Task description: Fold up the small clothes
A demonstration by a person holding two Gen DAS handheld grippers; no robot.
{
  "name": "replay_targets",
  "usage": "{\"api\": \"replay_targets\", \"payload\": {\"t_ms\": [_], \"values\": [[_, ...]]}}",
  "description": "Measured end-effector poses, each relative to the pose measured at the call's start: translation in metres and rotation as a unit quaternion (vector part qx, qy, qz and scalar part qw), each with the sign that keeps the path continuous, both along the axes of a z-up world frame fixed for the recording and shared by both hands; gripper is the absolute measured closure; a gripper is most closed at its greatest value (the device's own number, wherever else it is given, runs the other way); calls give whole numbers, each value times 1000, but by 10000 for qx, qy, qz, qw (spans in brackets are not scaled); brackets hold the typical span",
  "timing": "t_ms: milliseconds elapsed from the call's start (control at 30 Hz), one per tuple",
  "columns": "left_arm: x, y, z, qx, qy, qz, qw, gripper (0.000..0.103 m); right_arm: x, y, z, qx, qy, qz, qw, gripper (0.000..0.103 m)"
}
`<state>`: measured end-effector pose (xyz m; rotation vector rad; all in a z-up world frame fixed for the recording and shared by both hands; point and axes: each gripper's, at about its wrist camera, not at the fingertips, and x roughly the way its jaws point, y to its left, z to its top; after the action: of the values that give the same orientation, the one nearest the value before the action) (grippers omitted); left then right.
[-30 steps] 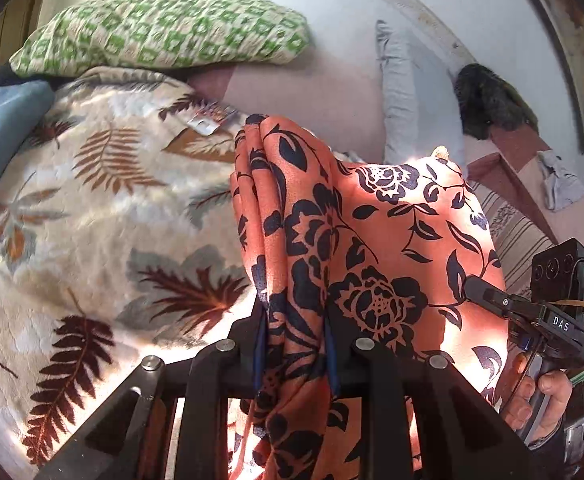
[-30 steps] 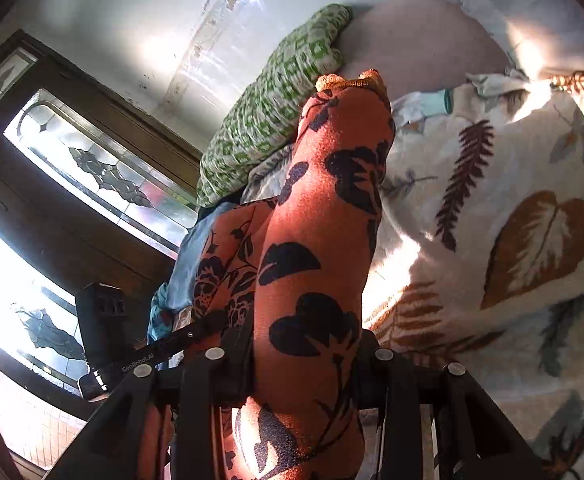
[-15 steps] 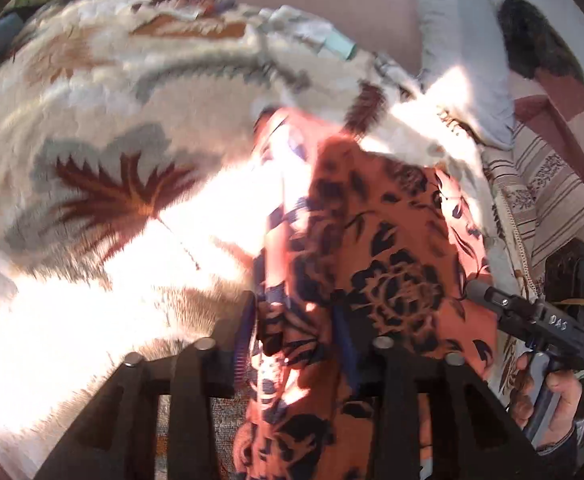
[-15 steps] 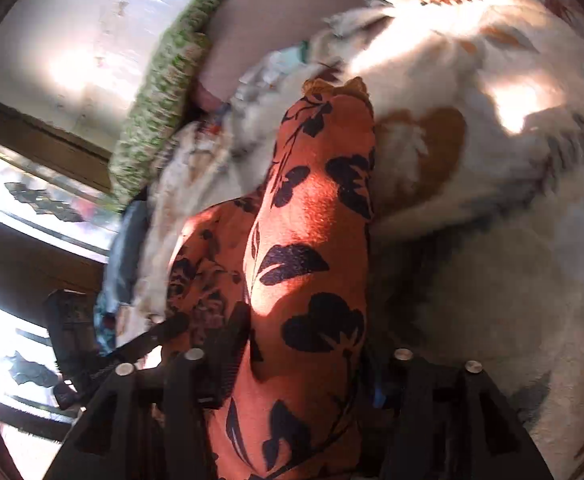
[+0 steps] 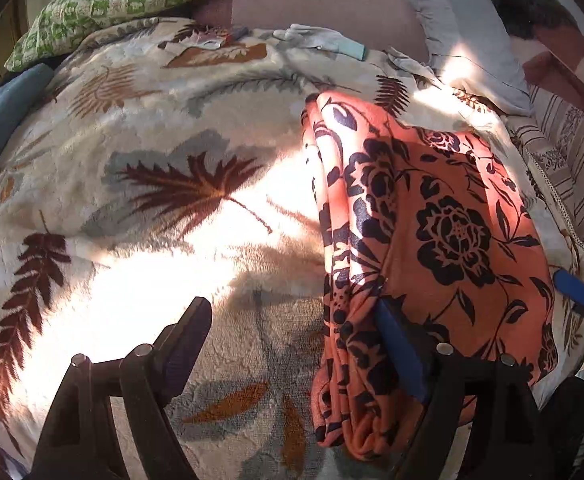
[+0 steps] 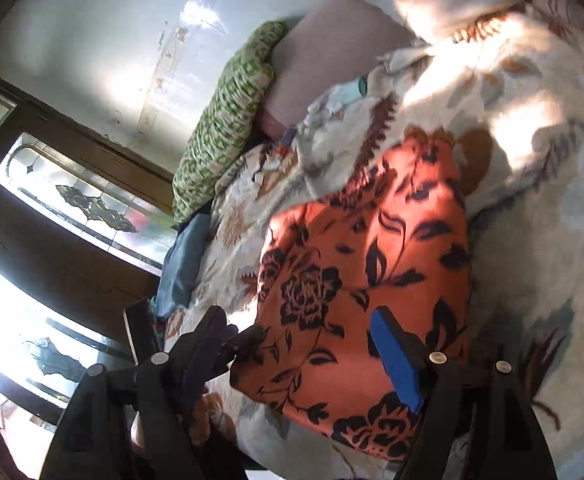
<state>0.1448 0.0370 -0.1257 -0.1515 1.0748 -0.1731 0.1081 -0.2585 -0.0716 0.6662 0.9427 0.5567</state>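
Lowered since a moment ago, the orange floral garment (image 5: pixel 444 232) lies folded on the leaf-print blanket (image 5: pixel 151 184); my 2 tongs, left gripper (image 5: pixel 292 340) and right gripper (image 6: pixel 304 356), are spreading wide (apparently gripping nothing).

Orange garment (image 5: pixel 444 240) with a black rose-and-leaf print lay folded into a rough rectangle on the leaf-print blanket (image 5: pixel 151 184) covering the bed. In the left wrist view it sat toward the blanket's right edge, long axis running away from the camera. Left side was bunched into several stacked lengthwise folds; the right part lay flatter. Far end narrowed to a rounded corner, short of the blanket's far edge. Sun and shadow patched across it.
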Motion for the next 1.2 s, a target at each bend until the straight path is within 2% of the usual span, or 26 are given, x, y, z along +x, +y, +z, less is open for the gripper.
{"api": "replay_targets", "payload": {"t_ms": [33,67,100,200,300,367,433,467,500,633,833,967,1200], "values": [[-4,6,3,-181,-9,124,9998,19,3,3,-23,-145,432,-12,9990,26],[-8,9,10,-237,24,208,9995,19,3,1,-37,-80,649,-93,9978,27],[-12,9,20,-215,-76,229,9995,19,-2,-1,-33,39,485,-171,9987,28],[-31,6,45,78,-598,94,9981,19,-13,4,-3,-183,43,-148,9997,27],[-44,2,40,359,-593,21,9976,19,-28,9,10,-141,-165,-7,9998,27],[-47,-2,26,573,-451,40,9973,19,-37,13,0,-103,-67,18,9999,25],[-48,-7,15,738,-305,75,9968,19,-36,17,-27,-263,348,62,9990,25],[-49,-7,16,729,-329,111,9967,19,-33,18,-39,-373,535,20,9979,25],[-52,-8,21,733,-360,124,9966,19,-34,19,-41,-380,521,-37,9979,25],[-61,-10,45,906,-706,132,9933,19,-43,28,-8,-601,42,-74,9982,25],[-72,-10,64,879,-864,195,9922,19,-70,39,24,-1728,-587,-448,9822,24],[-78,-12,65,903,-856,178,9921,19,-85,37,26,-2189,-660,-735,9707,24],[-89,-8,63,880,-775,291,9927,19,-105,34,16,-2243,-598,-950,9680,24]]}}
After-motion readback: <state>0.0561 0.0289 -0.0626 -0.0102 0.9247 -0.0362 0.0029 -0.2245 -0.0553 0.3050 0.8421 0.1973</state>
